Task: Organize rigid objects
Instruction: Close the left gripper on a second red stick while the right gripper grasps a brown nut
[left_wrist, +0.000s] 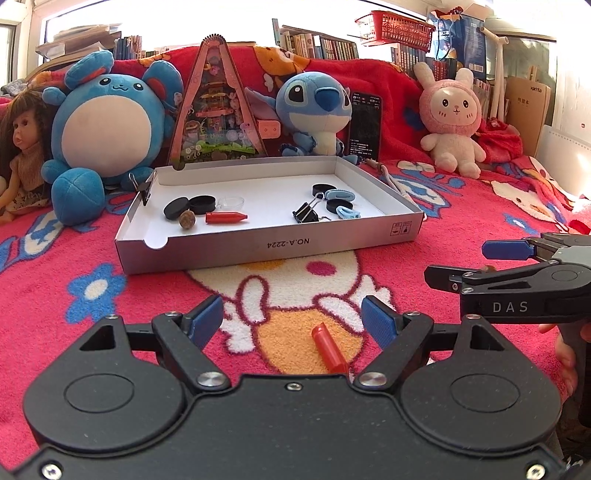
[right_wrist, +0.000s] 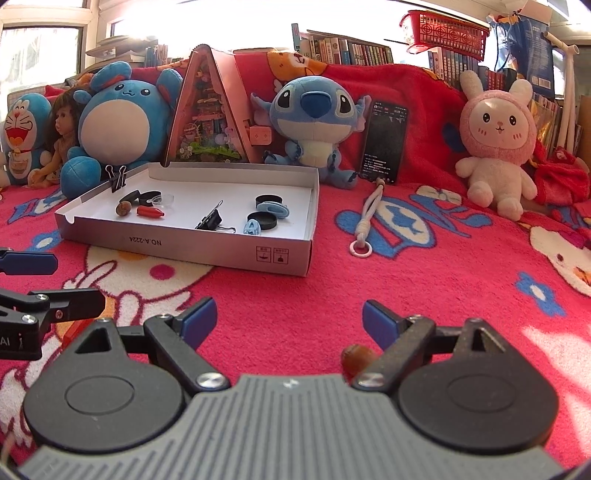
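While both grippers gape — red cylinder (left_wrist: 330, 348) lies between left gripper's (left_wrist: 293, 319) fingers.

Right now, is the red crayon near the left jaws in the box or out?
Out. The red crayon lies on the blanket between the open left jaws, short of the box.

Blue plush (left_wrist: 105, 133), doll (left_wrist: 22, 147), pink rabbit plush (right_wrist: 496, 144), phone (right_wrist: 384, 138) along blanket's (right_wrist: 424, 295) far edge.

Bright backlit windows, blown glare, fisheye warping
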